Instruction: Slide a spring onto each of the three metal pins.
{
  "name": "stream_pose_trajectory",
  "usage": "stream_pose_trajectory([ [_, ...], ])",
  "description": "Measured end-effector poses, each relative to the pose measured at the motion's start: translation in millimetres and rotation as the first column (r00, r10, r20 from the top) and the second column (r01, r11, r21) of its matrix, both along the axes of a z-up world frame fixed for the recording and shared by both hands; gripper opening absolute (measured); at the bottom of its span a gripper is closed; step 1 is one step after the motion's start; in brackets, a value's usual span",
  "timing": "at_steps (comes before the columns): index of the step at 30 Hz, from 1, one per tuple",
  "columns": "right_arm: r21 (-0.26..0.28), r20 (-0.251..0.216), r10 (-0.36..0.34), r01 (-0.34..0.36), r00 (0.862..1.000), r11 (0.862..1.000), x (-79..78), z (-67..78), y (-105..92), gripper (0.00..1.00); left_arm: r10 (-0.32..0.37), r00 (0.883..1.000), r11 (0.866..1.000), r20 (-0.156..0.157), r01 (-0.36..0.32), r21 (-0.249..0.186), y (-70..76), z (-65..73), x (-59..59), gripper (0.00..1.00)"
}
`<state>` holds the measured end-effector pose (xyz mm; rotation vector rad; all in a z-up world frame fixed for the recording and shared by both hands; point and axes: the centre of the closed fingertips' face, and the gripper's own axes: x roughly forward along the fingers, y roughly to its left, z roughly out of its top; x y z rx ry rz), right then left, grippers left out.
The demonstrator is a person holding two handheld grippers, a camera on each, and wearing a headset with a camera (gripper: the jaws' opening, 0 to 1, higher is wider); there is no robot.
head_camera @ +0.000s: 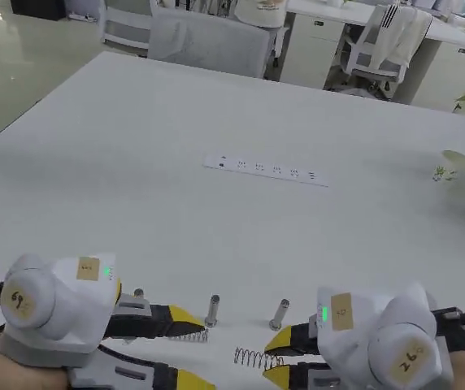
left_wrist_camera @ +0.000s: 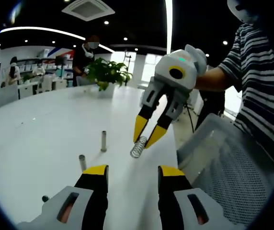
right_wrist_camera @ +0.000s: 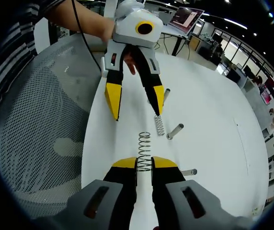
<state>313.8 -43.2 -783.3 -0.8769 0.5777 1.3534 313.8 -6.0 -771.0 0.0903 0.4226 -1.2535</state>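
My right hand-held gripper (right_wrist_camera: 145, 163) clamps the likely light, squashy spring (right_wrist_camera: 144, 141) at one end; left hand-held gripper (left_wrist_camera: 133, 169) gapes at twelve o'clock.

Open-plan office, white desks (head_camera: 452, 69), mesh chairs (head_camera: 208, 41), ceiling lights (left_wrist_camera: 167, 19), potted plant (left_wrist_camera: 106, 72)

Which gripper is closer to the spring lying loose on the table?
Left. The left gripper, open, has one jaw tip beside the loose spring; the right gripper, farther off, grips a second spring.
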Motion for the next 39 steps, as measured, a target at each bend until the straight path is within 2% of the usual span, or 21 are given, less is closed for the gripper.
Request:
stream_pose_trajectory([
  [7,0.009,-0.005,0.017,-0.017,1.0,1.0,-3.4,2.9,3.6,0.08,-0.019,1.0,1.0,0.019,0.019,-0.012,-11.6,-0.4,0.2,0.25],
  [17,0.01,-0.005,0.043,-0.043,0.999,0.999,-8.5,4.0,5.4,0.08,-0.031,0.999,0.998,0.014,0.031,-0.052,-25.1,3.4,-2.0,0.18],
  [32,0.032,-0.011,0.046,-0.046,0.999,0.998,-8.9,8.1,8.1,0.08,-0.048,0.998,0.997,0.028,0.05,-0.051,-29.5,3.5,-3.6,0.07],
  [39,0.032,-0.008,0.051,-0.05,0.999,0.998,-9.0,8.4,6.8,0.08,-0.053,0.997,0.997,0.054,0.055,-0.046,-30.7,5.1,-2.8,0.04],
])
